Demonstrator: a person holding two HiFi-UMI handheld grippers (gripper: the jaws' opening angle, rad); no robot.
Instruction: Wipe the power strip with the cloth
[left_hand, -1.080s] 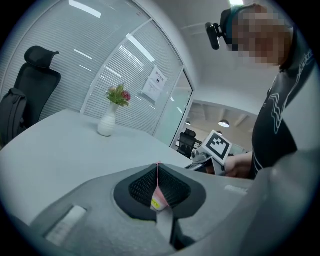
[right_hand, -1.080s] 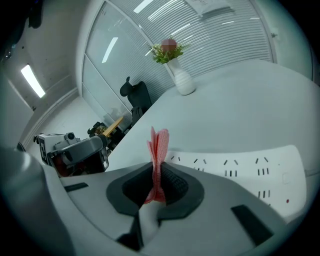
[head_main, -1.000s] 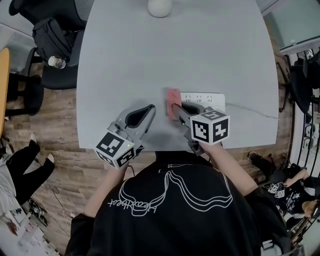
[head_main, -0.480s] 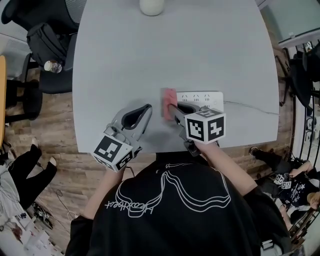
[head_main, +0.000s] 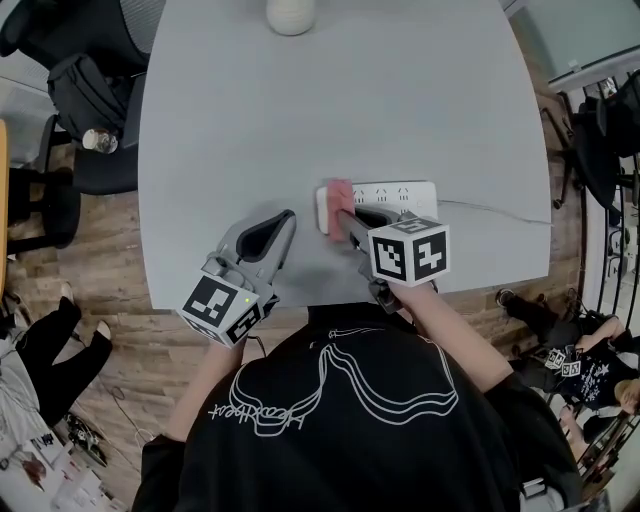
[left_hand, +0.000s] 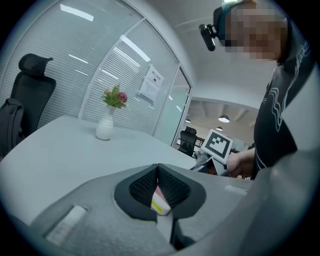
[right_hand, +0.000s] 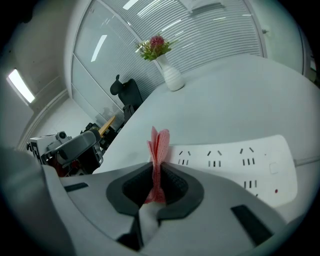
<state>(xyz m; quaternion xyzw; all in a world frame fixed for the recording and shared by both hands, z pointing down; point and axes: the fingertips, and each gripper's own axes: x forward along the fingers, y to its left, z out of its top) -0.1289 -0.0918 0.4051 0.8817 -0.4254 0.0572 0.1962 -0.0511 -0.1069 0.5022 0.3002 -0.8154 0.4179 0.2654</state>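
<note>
**Pink cloth pinched tight at the strip's left end**

Far left, off the table, a black office chair (head_main: 95, 95) carries a dark bag, with a clear bottle (head_main: 97, 140) tucked beside it over the wood-plank floor. On to the smooth, pale grey table (head_main: 250, 110) with its rounded edge. The left gripper (head_main: 284, 216) sits on bare tabletop, well apart from the action. Its ribbed black pads are pressed together and grip nothing from the table.

At the far edge stands a rounded white vase (head_main: 291, 14), and the right gripper view shows its red flowers (right_hand: 156, 44). Nothing blocks the work area.

Now the centre: the cloth (head_main: 338, 191), pink and waffle-textured, is bunched into upright folds. The right gripper (head_main: 342, 214) has its jaws clamped hard on it. The cloth meets the power strip (head_main: 395, 193) near its left end. The strip is a flat white plastic bar with rounded corners and rows of slotted sockets, lying near the table's front edge. A thin cable (head_main: 500, 212) trails off to the right.
</note>
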